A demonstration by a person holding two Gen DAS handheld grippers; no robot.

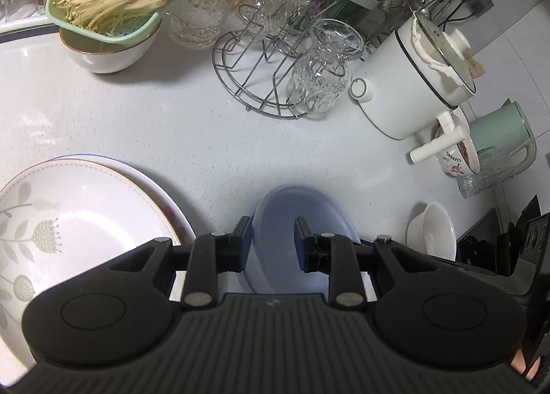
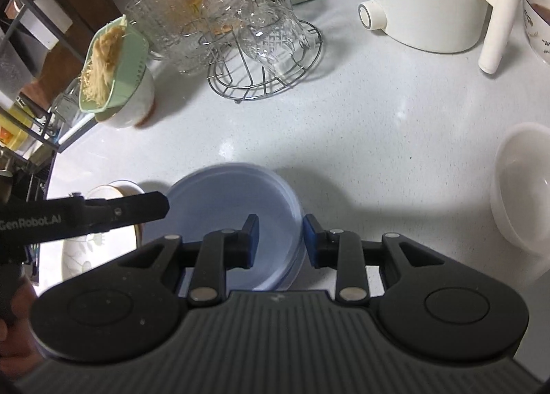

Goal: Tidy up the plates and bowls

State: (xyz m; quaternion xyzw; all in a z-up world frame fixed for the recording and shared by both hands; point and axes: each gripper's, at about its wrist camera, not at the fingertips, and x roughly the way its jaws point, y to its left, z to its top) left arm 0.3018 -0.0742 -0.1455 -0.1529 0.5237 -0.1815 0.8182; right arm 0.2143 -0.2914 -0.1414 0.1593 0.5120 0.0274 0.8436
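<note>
Right wrist view: both hand-held grippers, left (image 1: 271,232) & right (image 2: 280,230), straddle blue bowl (image 2: 223,201) rim w/ jaws narrowly parted, grip unclear, prob. sharing its weight above surface (image 2: 343,139).

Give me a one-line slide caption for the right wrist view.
Right gripper straddles the rim of a blue plastic bowl on the white counter, left gripper at its far side.

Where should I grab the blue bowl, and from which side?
Take the blue bowl by its thin raised rim, one finger inside and one outside, coming from above. The right claw already straddles the right rim; the left claw straddles the opposite edge. Its wide, shallow body suits no other pinch.
</note>
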